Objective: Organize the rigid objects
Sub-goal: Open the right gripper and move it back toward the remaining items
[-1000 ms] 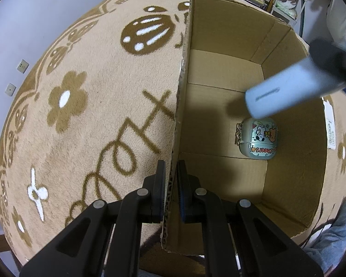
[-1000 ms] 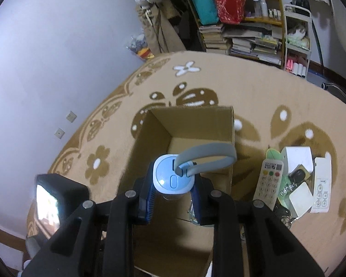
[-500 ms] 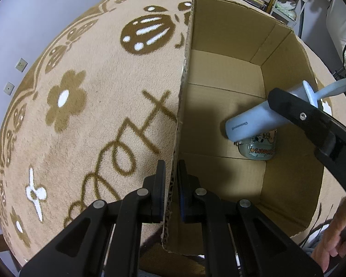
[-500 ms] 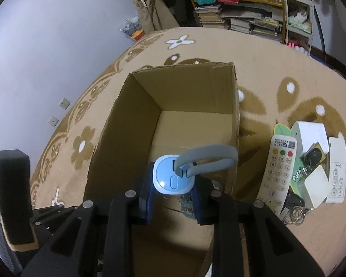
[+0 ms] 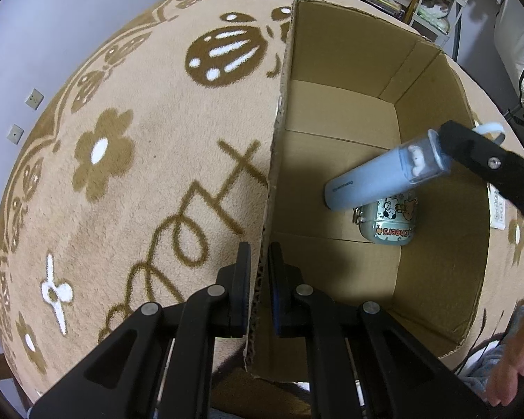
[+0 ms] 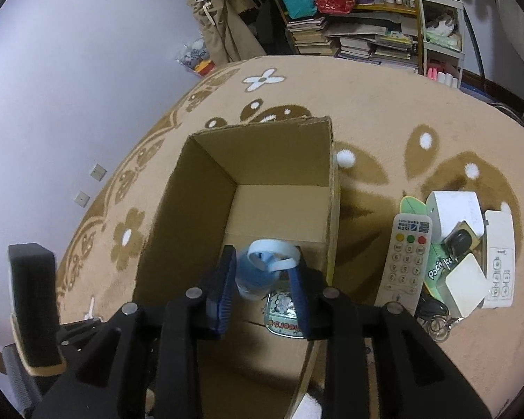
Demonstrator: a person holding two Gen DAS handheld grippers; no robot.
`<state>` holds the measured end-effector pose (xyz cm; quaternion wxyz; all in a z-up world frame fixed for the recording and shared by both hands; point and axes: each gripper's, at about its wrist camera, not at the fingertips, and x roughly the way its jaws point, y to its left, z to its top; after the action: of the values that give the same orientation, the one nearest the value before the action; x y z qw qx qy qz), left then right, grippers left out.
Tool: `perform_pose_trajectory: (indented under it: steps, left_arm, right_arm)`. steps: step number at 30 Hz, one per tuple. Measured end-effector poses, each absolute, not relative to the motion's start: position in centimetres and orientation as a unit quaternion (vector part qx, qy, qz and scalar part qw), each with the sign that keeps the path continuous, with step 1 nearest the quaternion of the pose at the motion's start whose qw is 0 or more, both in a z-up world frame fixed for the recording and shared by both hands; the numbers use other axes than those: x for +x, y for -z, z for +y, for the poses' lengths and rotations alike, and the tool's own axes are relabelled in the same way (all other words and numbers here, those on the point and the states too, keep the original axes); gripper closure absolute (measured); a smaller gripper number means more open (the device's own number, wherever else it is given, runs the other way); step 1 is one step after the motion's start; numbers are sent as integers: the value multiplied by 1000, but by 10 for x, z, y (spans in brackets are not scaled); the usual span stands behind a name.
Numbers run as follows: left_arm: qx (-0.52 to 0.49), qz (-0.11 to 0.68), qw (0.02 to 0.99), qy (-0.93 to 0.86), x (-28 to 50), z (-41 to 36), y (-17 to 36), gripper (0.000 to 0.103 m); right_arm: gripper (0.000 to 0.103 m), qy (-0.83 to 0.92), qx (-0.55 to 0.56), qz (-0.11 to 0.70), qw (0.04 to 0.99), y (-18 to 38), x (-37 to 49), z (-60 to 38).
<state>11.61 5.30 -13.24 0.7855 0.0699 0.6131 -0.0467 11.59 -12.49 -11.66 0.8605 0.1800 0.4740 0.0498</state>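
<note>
An open cardboard box (image 5: 436,244) stands on the patterned rug. My left gripper (image 5: 259,252) is shut on its near left wall (image 5: 279,122). A light blue bottle (image 5: 373,181) with a clear cap and a loop strap leans inside the box, base down, against a cartoon-printed tin (image 5: 391,227) on the box floor. My right gripper (image 6: 263,260) hovers over the box (image 6: 199,209) with its jaws opening. The bottle (image 6: 258,276) sits between the pads, which stand off its cap. The tin (image 6: 283,314) shows just below it.
Right of the box lie a white remote (image 6: 407,258), a white box (image 6: 454,213), a second white remote (image 6: 501,258), a green packet (image 6: 436,272) and keys (image 6: 436,317). A cluttered bookshelf (image 6: 349,35) stands behind the rug. A person's hand (image 5: 517,359) is at the lower right.
The right gripper brought the bottle down into the box, and its jaws have spread off the cap. The bottle's base now rests by the tin. The left gripper kept still on the wall.
</note>
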Motion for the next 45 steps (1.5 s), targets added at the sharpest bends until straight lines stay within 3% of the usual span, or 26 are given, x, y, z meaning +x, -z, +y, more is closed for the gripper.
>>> perform_pose_trajectory:
  steps: [5, 7, 9, 11, 13, 28, 45]
  left_arm:
    - [68, 614, 785, 47, 117, 54, 132, 94]
    - [68, 614, 785, 47, 117, 54, 132, 94]
    - [65, 614, 786, 47, 117, 54, 132, 94]
    - [64, 613, 786, 49, 117, 55, 131, 94]
    - [63, 613, 786, 49, 118, 56, 130, 94]
    - [66, 609, 789, 49, 117, 55, 129, 94]
    - [63, 611, 788, 47, 118, 56, 129, 94]
  right_arm:
    - [40, -34, 157, 449, 879, 96, 105, -128]
    - [37, -28, 144, 442, 885, 90, 104, -129]
    - [27, -21, 132, 442, 887, 85, 103, -132]
    - [7, -7, 127, 441, 889, 82, 101, -137]
    - [1, 0, 131, 432, 892, 79, 95, -144]
    - [0, 67, 159, 427, 888, 92, 61, -194]
    - [0, 80, 170, 467, 864, 154, 63, -206]
